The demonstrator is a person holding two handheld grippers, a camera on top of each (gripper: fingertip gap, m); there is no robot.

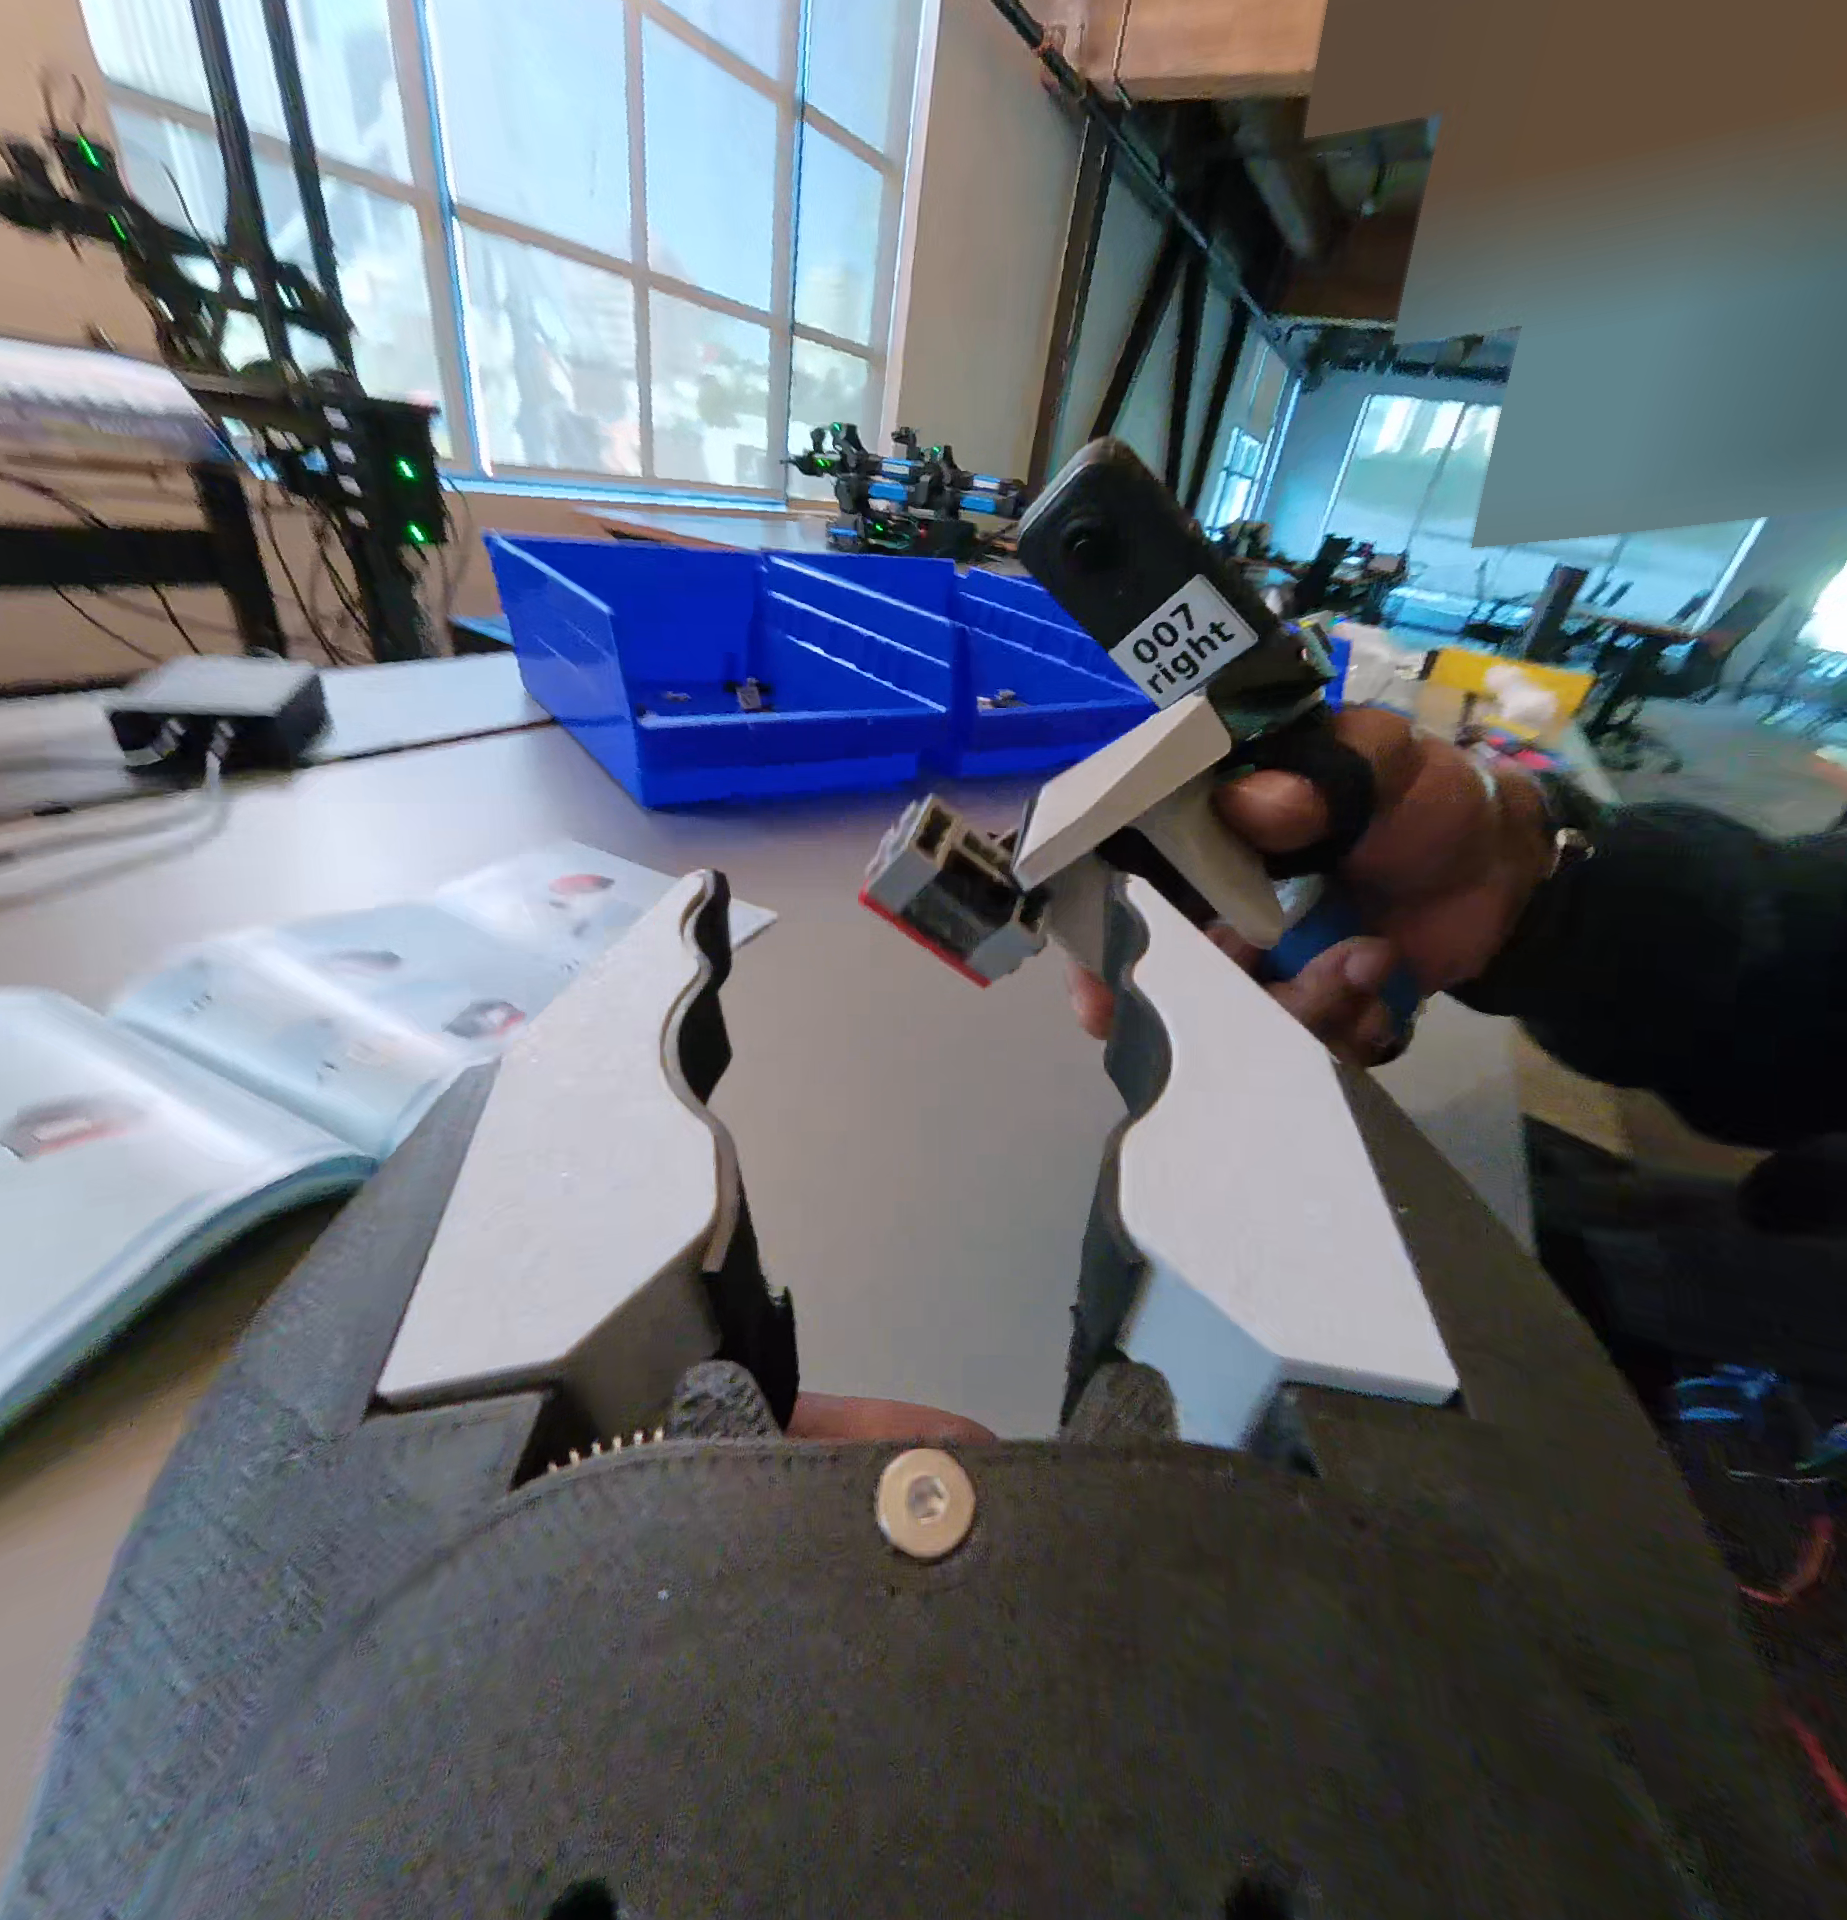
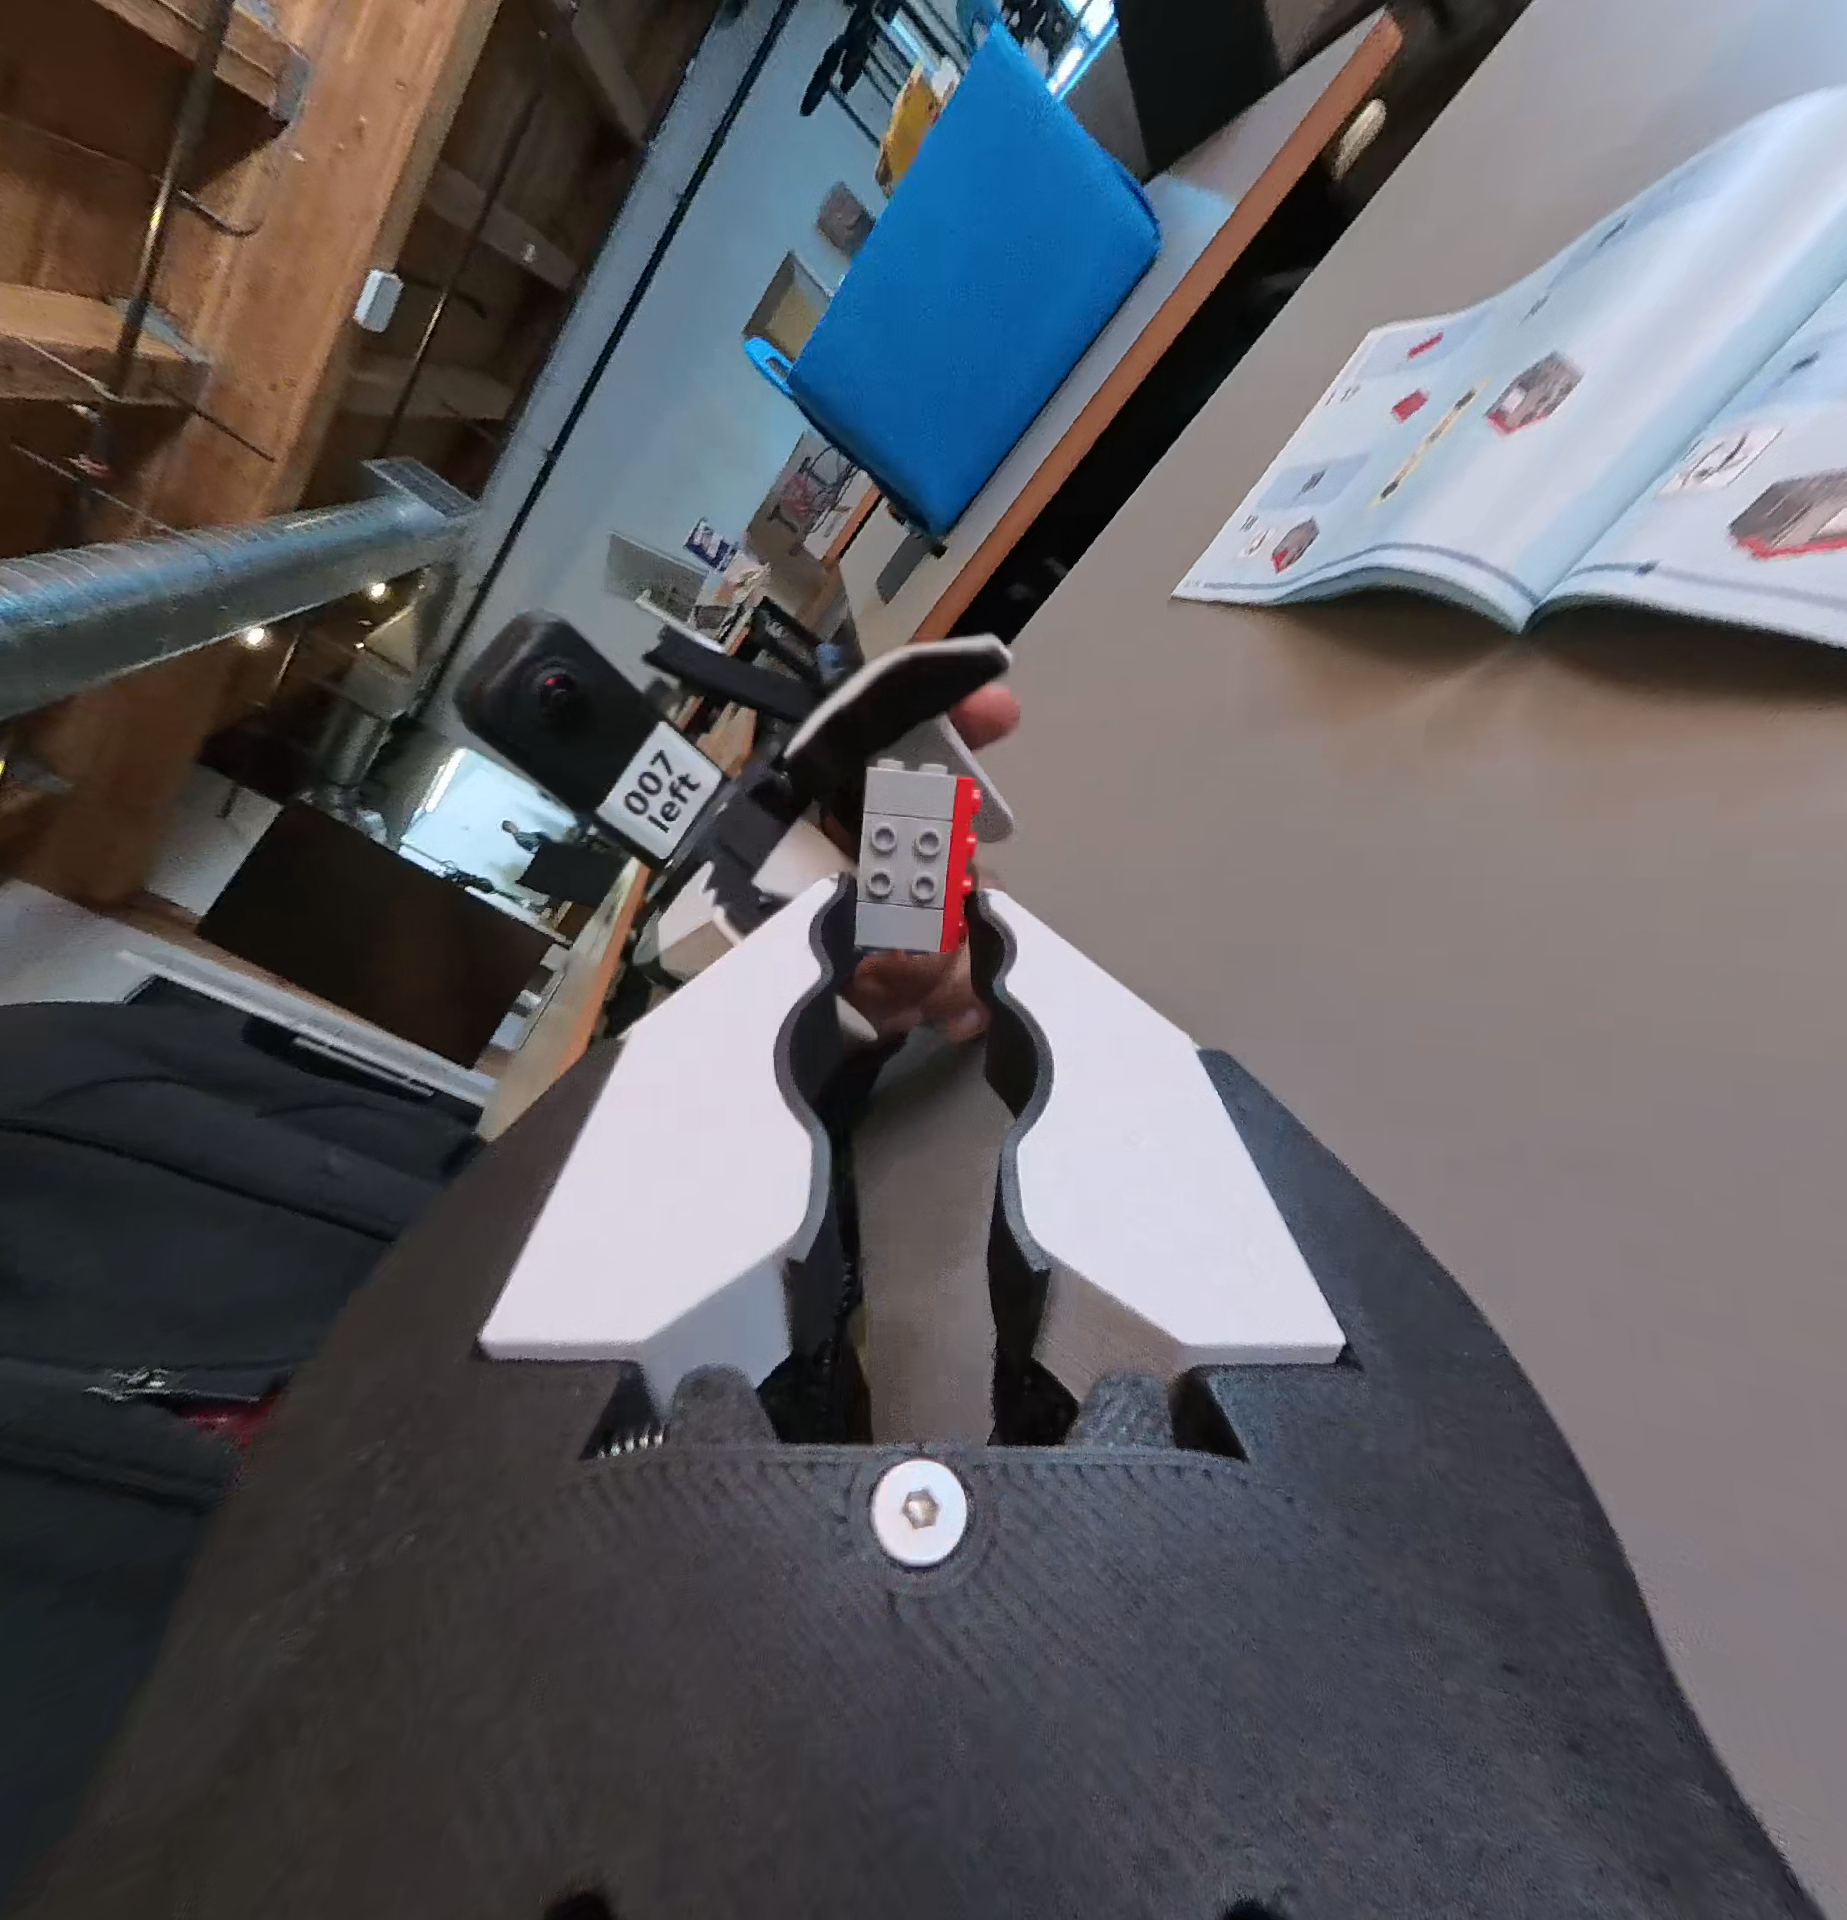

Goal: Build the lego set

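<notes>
My right gripper (image 2: 911,914) is shut on a small Lego assembly (image 2: 914,862) of grey bricks with a red plate on one side. It holds the assembly in the air above the grey table (image 2: 1366,987). In the left wrist view the same assembly (image 1: 950,894) sits at the tips of the right gripper (image 1: 1033,894), which a hand holds. My left gripper (image 1: 914,935) is open and empty, with its jaws wide apart just short of the assembly. One of its fingers (image 2: 898,686) shows behind the assembly in the right wrist view.
An open instruction booklet (image 1: 275,1039) lies on the table to the left and also shows in the right wrist view (image 2: 1625,447). Blue parts bins (image 1: 773,665) holding a few small pieces stand at the back. A grey box with cables (image 1: 223,707) is at the far left.
</notes>
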